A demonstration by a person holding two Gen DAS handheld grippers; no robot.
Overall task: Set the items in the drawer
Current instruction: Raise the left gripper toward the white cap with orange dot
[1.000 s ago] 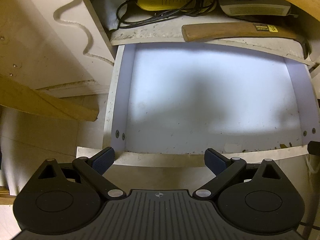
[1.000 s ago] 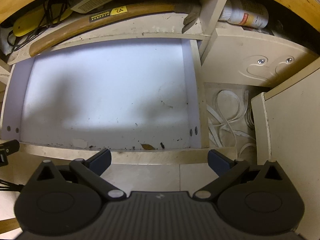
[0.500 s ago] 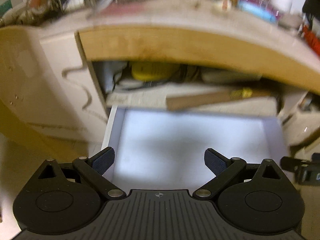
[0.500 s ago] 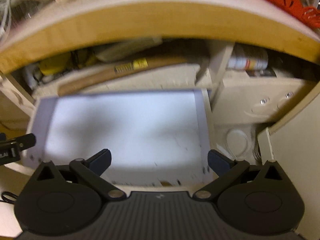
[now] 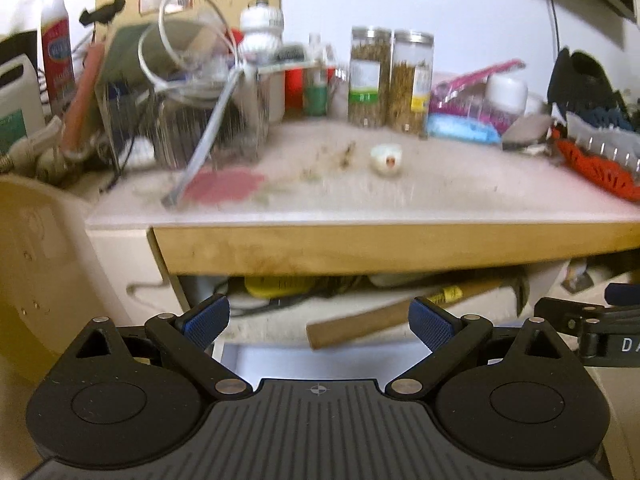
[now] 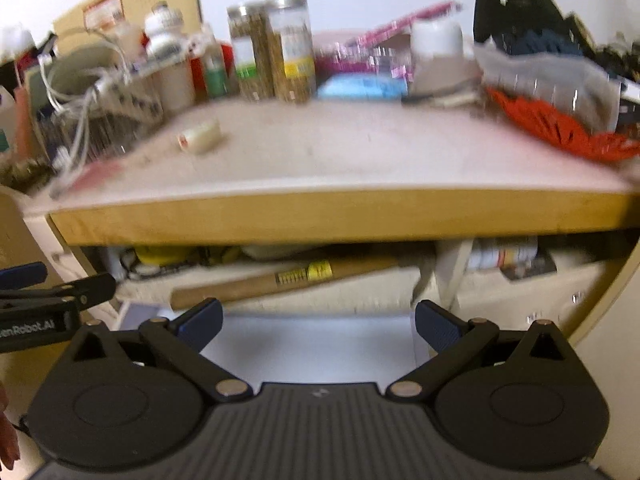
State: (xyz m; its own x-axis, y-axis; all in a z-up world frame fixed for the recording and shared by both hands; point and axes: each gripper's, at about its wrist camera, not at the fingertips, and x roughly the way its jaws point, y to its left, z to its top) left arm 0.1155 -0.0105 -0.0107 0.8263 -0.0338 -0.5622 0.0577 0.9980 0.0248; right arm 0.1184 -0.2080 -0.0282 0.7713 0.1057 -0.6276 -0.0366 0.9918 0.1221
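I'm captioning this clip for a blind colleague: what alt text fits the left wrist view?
The open, empty left gripper faces a cluttered worktop where a small white roll lies before two tall jars. Below, a wooden-handled hammer rests on a shelf above the open drawer.

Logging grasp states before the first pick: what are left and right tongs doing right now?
Left tongs: open, holding nothing.
Right tongs: open, holding nothing.

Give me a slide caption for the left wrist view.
Open left tongs face a cluttered worktop, small white roll ahead, empty drawer open below.
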